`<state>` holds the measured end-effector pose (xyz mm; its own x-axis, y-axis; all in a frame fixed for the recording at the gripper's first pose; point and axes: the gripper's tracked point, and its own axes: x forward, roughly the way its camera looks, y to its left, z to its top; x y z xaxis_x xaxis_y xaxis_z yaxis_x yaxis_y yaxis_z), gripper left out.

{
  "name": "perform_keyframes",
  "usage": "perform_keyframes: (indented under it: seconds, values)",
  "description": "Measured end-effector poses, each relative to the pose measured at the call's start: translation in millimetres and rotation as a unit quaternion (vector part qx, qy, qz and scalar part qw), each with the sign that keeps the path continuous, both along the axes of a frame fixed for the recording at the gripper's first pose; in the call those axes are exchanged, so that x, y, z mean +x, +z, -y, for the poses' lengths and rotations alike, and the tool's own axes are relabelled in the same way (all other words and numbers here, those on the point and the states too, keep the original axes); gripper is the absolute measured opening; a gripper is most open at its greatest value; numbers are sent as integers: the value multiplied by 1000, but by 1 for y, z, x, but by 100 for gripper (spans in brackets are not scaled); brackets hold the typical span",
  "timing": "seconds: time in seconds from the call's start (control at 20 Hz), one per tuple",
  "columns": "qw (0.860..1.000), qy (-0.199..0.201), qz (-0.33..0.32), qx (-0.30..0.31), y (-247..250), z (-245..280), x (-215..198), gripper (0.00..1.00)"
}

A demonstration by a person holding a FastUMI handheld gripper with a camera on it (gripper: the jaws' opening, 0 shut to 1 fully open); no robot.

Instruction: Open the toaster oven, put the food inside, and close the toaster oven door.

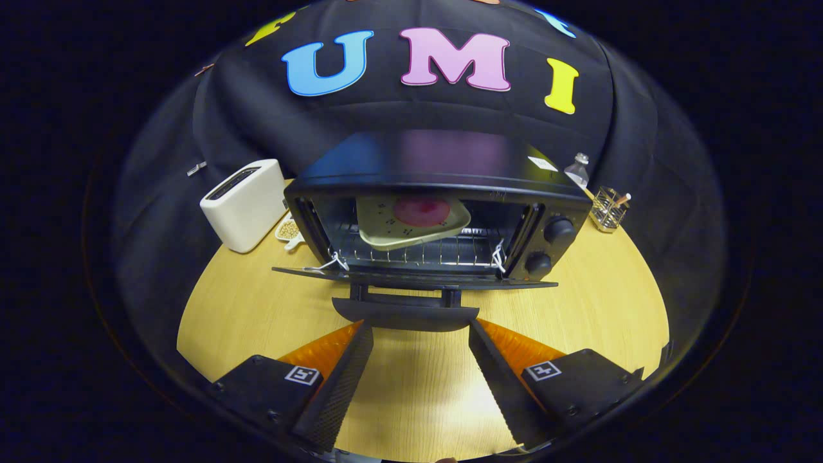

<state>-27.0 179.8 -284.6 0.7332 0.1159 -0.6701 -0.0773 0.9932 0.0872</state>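
Note:
The black toaster oven (437,173) stands on the wooden table with its door (411,278) folded down flat toward me. On the wire rack (418,254) inside lies a pale green plate (411,225) carrying a round red slice of food (421,211). The door's handle (405,315) sits just ahead of my fingertips, level with them. My gripper (418,331) is open, its black fingers (350,366) spread wide to either side of the handle with only bare table between them.
A white toaster (245,202) stands left of the oven, with a small dish of beans (289,230) beside it. To the right rear are a bottle (577,170) and a wire holder (607,209). Two knobs (558,230) sit on the oven's right panel.

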Motion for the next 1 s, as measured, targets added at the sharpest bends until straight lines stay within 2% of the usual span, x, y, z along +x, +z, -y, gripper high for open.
perform_keyframes:
  seconds: [0.45, 0.7, 1.0]
  values:
    - [999, 10, 44, -10, 31, 0, 37, 99]
    - [996, 19, 90, -9, 60, 1, 28, 99]
    - [989, -9, 145, 23, 124, 26, 27, 99]
